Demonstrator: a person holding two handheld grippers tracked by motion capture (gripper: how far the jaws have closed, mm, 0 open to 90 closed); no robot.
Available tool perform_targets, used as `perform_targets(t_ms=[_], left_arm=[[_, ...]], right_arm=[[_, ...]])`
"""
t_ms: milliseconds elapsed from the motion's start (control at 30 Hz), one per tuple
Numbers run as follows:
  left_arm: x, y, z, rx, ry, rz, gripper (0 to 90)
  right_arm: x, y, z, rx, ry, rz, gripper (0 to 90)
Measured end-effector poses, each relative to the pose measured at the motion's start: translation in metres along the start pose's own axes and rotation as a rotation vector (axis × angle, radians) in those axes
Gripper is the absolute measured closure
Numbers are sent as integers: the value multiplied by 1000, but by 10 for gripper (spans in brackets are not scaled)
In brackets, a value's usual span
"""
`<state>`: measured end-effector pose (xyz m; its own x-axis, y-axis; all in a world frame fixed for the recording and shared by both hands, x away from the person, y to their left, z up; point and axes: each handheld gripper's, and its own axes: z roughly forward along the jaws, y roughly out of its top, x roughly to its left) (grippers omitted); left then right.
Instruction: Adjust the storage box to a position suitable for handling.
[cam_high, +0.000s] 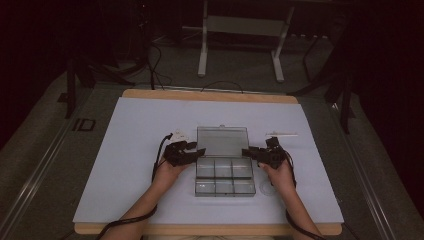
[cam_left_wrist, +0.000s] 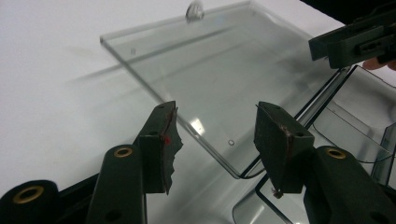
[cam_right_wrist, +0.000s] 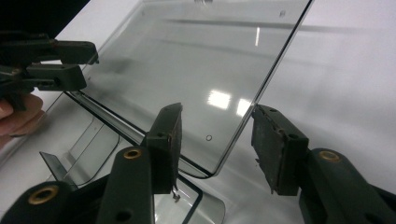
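Nearest, the person's forearms come in from the table's (cam_high: 125, 150) front edge, a cable trailing from each wrist. Left hand (cam_high: 167, 172) carries the left tool (cam_high: 200, 150), right hand (cam_high: 280, 172) carries the right tool (cam_high: 246, 152). The tools face each other across a clear plastic box (cam_high: 224, 180) sitting mid-table between the hands.

The box has 6 compartments, 2 rows of 3, all see-through. Its lid (cam_high: 222, 141) is swung open and lies flat on the table behind the tray, hinge line running between the 2 tool tips.

In the left gripper view the left tool (cam_left_wrist: 215, 140) has its jaws apart, pads pressing on nothing; the lid's near corner (cam_left_wrist: 224, 158) lies between and below them, with a gap showing on either side. The other tool shows top right.

In the right gripper view the right tool (cam_right_wrist: 216, 144) is likewise spread; the lid's rounded corner (cam_right_wrist: 219, 158) sits in the gap, clear of both pads. The left tool and a fingertip show at far left.

Further back, a small white piece (cam_high: 180, 135) lies just behind the left tool and a thin white stick (cam_high: 281, 134) behind the right one. Beyond the table, a metal stand (cam_high: 240, 25) on dark floor.
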<state>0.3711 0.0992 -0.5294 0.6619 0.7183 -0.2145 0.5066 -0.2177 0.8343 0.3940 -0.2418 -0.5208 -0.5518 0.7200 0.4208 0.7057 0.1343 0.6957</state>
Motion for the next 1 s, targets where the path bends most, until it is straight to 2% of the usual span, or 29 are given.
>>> perform_targets(t_ms=[67, 233, 533, 667, 767, 800, 833, 900, 1000], left_arm=[[0, 0, 1, 2, -9, -4, 500], [0, -1, 2, -1, -7, -8, 499], [-2, 5, -5, -1, -2, 21, 490], [-5, 5, -8, 17, 2, 48, 469], [-8, 5, -12, 16, -14, 59, 449], [-9, 5, -14, 14, -17, 68, 440], [-10, 5, -15, 14, -18, 74, 430], [-11, 6, -18, 16, -30, 80, 418], [-11, 7, -23, 20, -35, 86, 415]], right_arm=[[-1, 0, -1, 8, -25, -15, 605], [-1, 1, -2, 13, -25, -24, 596], [-2, 1, -5, -7, -26, -42, 531], [0, 3, -9, -23, -15, -57, 479], [2, 4, -14, -48, -2, -86, 433], [3, 4, -15, -46, -1, -90, 423], [4, 5, -16, -18, -11, -95, 417], [4, 5, -18, -19, -7, -100, 420], [7, 4, -23, -27, -9, -142, 411]])
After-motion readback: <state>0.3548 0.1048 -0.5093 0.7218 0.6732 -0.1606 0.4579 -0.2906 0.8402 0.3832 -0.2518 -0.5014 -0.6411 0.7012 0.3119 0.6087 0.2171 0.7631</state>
